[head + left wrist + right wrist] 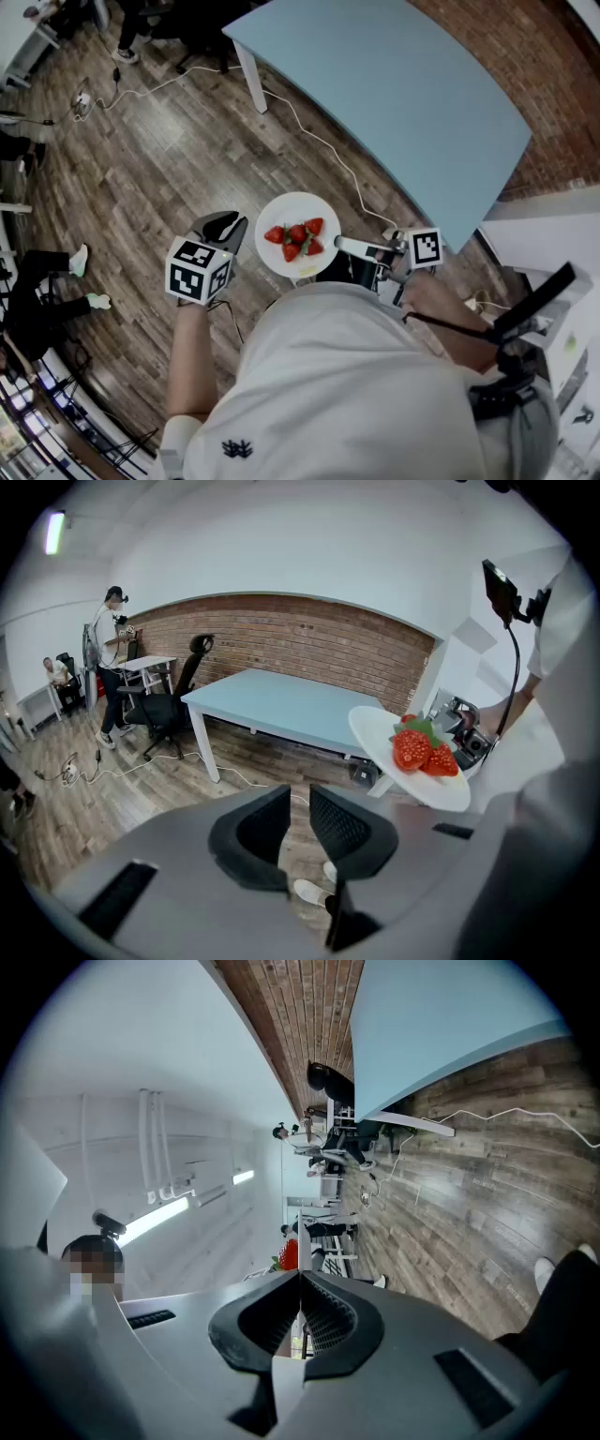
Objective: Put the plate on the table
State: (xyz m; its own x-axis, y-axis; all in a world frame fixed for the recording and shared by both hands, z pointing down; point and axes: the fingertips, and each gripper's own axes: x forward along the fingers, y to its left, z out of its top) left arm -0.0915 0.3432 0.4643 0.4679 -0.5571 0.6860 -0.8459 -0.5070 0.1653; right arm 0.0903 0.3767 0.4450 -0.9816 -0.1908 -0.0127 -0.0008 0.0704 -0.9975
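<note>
White plate (298, 208), red strawberries (297, 239), pale blue table (394, 94), brown plank floor (169, 159).

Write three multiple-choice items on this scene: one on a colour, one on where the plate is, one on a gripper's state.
1. What colour is the table?
A light blue
B red
C black

2. Where is the plate?
A resting on the table
B in the air over the wooden floor
C lying flat on the floor

3. How do the fingers of the left gripper stand?
A shut on the plate
B apart, with nothing between them
C shut tight and empty

Key:
1 A, its top shows pale blue.
2 B, the right gripper holds its rim, short of the table.
3 B, the floor shows through the gap.
</note>
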